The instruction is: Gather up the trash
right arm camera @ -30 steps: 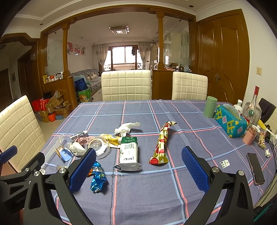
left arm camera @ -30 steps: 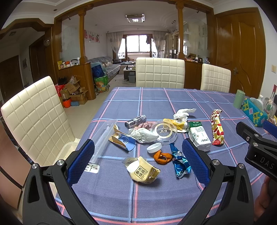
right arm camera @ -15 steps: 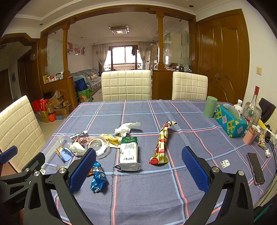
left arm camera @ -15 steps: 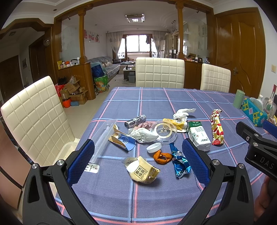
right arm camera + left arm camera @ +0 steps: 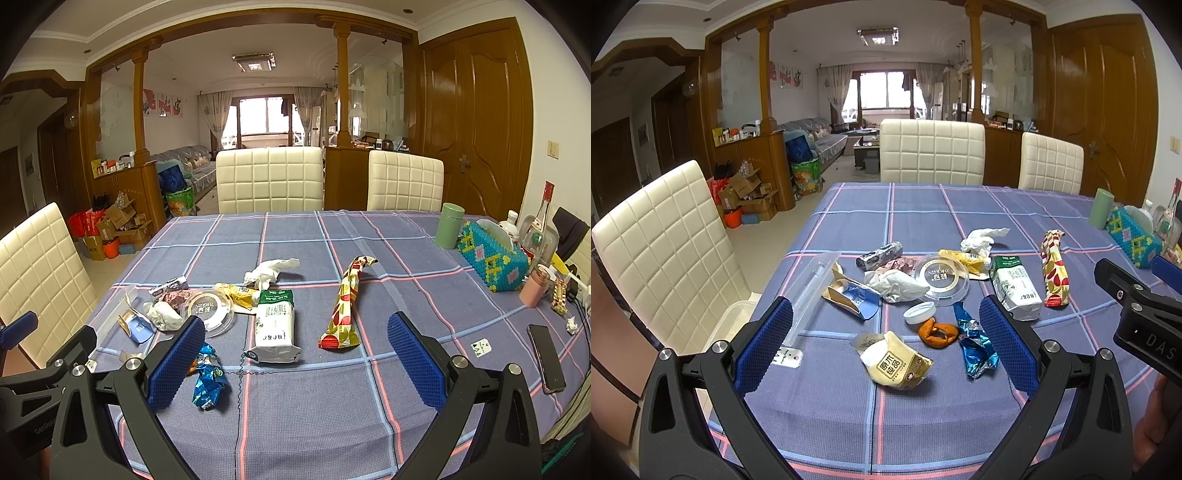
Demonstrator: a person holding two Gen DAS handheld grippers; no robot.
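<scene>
Trash lies scattered on a blue plaid tablecloth (image 5: pixel 923 214). Nearest my left gripper (image 5: pixel 884 347) is a yellow snack packet (image 5: pixel 895 363), with an orange peel (image 5: pixel 938 332), a white cap (image 5: pixel 919 312) and a crumpled blue foil wrapper (image 5: pixel 975 347) beside it. Farther off lie a clear round lid (image 5: pixel 940 275), a green-and-white milk carton (image 5: pixel 277 325) and a long red-and-yellow wrapper (image 5: pixel 345 302). My right gripper (image 5: pixel 295 356) hovers over the table's near edge. Both grippers are open and hold nothing.
Cream padded chairs (image 5: pixel 931 151) stand at the far side and at the left (image 5: pixel 665 258). Along the right edge sit a green cup (image 5: pixel 448 225), a beaded tissue box (image 5: pixel 491 254), bottles and a phone (image 5: pixel 546 358). A clear plastic container (image 5: pixel 812 291) lies at the table's left.
</scene>
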